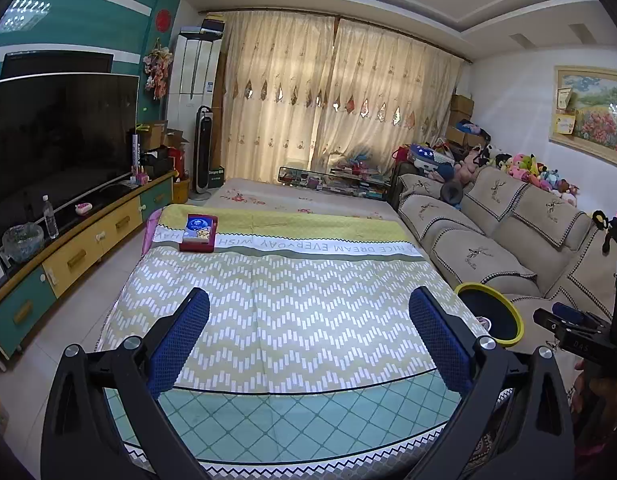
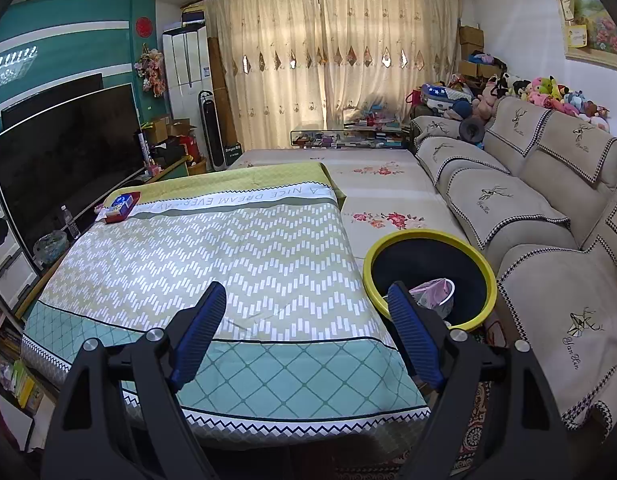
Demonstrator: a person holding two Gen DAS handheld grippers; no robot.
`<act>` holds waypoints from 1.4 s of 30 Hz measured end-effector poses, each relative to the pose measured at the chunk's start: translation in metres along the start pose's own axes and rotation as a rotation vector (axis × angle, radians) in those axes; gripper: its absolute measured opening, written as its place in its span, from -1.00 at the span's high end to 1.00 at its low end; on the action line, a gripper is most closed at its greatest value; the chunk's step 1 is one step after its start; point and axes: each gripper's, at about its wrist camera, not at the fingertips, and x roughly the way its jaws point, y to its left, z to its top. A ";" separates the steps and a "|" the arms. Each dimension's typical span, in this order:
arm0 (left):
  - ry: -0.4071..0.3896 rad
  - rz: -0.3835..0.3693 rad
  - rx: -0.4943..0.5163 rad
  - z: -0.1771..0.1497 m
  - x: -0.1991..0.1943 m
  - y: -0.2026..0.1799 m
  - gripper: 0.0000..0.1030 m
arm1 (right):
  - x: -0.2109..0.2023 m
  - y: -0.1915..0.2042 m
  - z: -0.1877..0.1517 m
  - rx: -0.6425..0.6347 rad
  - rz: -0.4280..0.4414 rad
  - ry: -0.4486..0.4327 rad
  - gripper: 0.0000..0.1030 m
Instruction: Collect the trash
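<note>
A black trash bin with a yellow rim (image 2: 430, 278) stands between the covered table and the sofa; it also shows in the left wrist view (image 1: 490, 312). A crumpled pink and white wrapper (image 2: 434, 296) lies inside the bin. My right gripper (image 2: 306, 300) is open and empty, above the table's near right corner, its right finger just in front of the bin. My left gripper (image 1: 308, 308) is open and empty above the table's patterned cloth (image 1: 276, 300). A red box with a blue and white packet on it (image 1: 199, 233) sits at the table's far left; it also shows in the right wrist view (image 2: 120, 206).
A beige sofa (image 2: 528, 216) runs along the right, with plush toys on its back. A TV (image 1: 56, 136) on a low cabinet stands at the left, with a water bottle (image 1: 49, 217) and glass bowl. A glass side table (image 2: 348, 136) and curtains are at the back.
</note>
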 end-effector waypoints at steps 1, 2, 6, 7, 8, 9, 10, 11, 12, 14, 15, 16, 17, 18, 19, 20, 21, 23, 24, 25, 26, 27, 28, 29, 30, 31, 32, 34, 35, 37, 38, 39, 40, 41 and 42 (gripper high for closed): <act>0.000 0.000 -0.002 0.000 0.000 0.000 -0.91 | 0.000 0.000 0.001 0.001 0.001 -0.001 -0.53; 0.000 -0.001 -0.005 0.000 0.000 0.000 -0.91 | -0.001 -0.001 0.001 0.000 0.002 -0.002 -0.53; -0.003 -0.001 -0.006 0.000 0.001 0.001 -0.91 | 0.000 0.001 0.002 0.001 0.003 -0.003 -0.53; -0.003 -0.001 -0.007 -0.001 0.001 0.001 -0.91 | 0.000 0.001 0.002 0.001 0.004 -0.003 -0.53; -0.002 -0.002 -0.007 -0.001 0.001 0.001 -0.91 | 0.000 0.001 0.002 0.001 0.004 -0.003 -0.53; -0.002 -0.003 -0.006 -0.001 0.001 0.001 -0.91 | 0.000 0.001 0.002 0.001 0.004 -0.003 -0.53; -0.003 -0.002 -0.005 0.000 0.001 0.001 -0.91 | 0.000 0.001 0.002 0.001 0.004 -0.003 -0.53; -0.003 -0.002 -0.003 0.000 0.002 0.001 -0.91 | 0.000 0.001 0.002 0.002 0.005 -0.003 -0.53; -0.002 -0.002 -0.004 0.000 0.001 0.001 -0.91 | 0.000 0.001 0.002 0.002 0.003 -0.003 -0.53; -0.003 -0.004 -0.004 0.000 0.001 0.001 -0.91 | 0.000 0.001 0.002 0.002 0.003 -0.003 -0.53; -0.003 -0.004 -0.004 0.001 0.000 0.001 -0.91 | 0.000 0.001 0.002 0.003 0.004 -0.003 -0.53; -0.003 -0.004 -0.004 0.001 0.000 0.001 -0.91 | 0.000 0.001 0.002 0.002 0.003 -0.003 -0.53; -0.002 -0.004 -0.002 0.001 0.001 0.001 -0.91 | 0.000 0.001 0.002 0.002 0.003 -0.003 -0.53; -0.003 -0.003 -0.002 0.002 0.000 0.002 -0.91 | 0.000 0.001 0.002 0.002 0.003 -0.003 -0.53; -0.004 -0.003 -0.001 0.003 -0.001 0.002 -0.91 | -0.001 0.001 0.002 0.002 0.004 -0.003 -0.53; -0.004 -0.003 0.000 0.003 0.000 0.002 -0.91 | -0.001 0.001 0.002 0.001 0.005 -0.003 -0.53; -0.003 -0.004 -0.001 0.003 0.000 0.002 -0.91 | -0.001 0.001 0.002 0.001 0.004 -0.002 -0.53; -0.004 -0.005 -0.002 0.003 0.000 0.002 -0.91 | -0.001 0.002 0.002 0.001 0.005 -0.002 -0.53; -0.008 -0.007 -0.003 0.003 -0.001 0.002 -0.91 | -0.001 0.001 0.002 0.002 0.006 -0.003 -0.53; -0.011 -0.006 -0.004 0.003 -0.001 0.002 -0.91 | -0.001 0.002 0.002 0.001 0.006 -0.002 -0.53; -0.014 -0.004 -0.006 0.004 -0.002 0.002 -0.91 | 0.000 0.003 0.002 0.001 0.007 -0.002 -0.53; -0.016 -0.004 -0.008 0.005 -0.003 0.002 -0.91 | 0.000 0.004 0.002 0.000 0.007 -0.001 -0.53; -0.016 -0.003 -0.012 0.006 -0.002 0.002 -0.91 | 0.000 0.003 0.002 0.001 0.007 -0.001 -0.53; -0.013 0.001 -0.016 0.007 -0.002 0.003 -0.91 | 0.000 0.004 0.002 0.000 0.009 -0.001 -0.53; -0.009 0.005 -0.018 0.007 -0.002 0.003 -0.91 | 0.000 0.005 0.002 0.000 0.010 -0.001 -0.53; -0.006 0.013 -0.020 0.008 -0.001 0.003 -0.91 | 0.000 0.005 0.002 0.000 0.009 0.000 -0.53; -0.008 0.021 -0.017 0.008 0.000 0.003 -0.91 | 0.000 0.005 0.002 0.000 0.009 -0.001 -0.53; -0.015 0.026 -0.013 0.007 -0.001 0.002 -0.91 | 0.000 0.005 0.002 0.000 0.009 0.000 -0.53; -0.019 0.027 -0.013 0.007 -0.002 0.002 -0.91 | 0.000 0.006 0.002 0.000 0.010 0.000 -0.53; -0.028 0.016 -0.015 0.007 -0.004 0.002 -0.91 | 0.000 0.005 0.002 0.000 0.010 -0.001 -0.53; -0.031 0.016 -0.018 0.007 -0.005 0.003 -0.91 | 0.000 0.006 0.002 0.000 0.010 0.000 -0.53; -0.032 0.017 -0.018 0.007 -0.005 0.003 -0.91 | 0.000 0.006 0.002 0.000 0.009 0.000 -0.53; -0.031 0.018 -0.017 0.007 -0.005 0.002 -0.91 | 0.000 0.005 0.002 0.001 0.009 -0.001 -0.53; -0.032 0.019 -0.015 0.007 -0.005 0.002 -0.91 | 0.000 0.006 0.002 0.000 0.009 -0.001 -0.53; -0.032 0.019 -0.015 0.007 -0.006 0.003 -0.91 | 0.000 0.005 0.002 0.001 0.009 -0.001 -0.53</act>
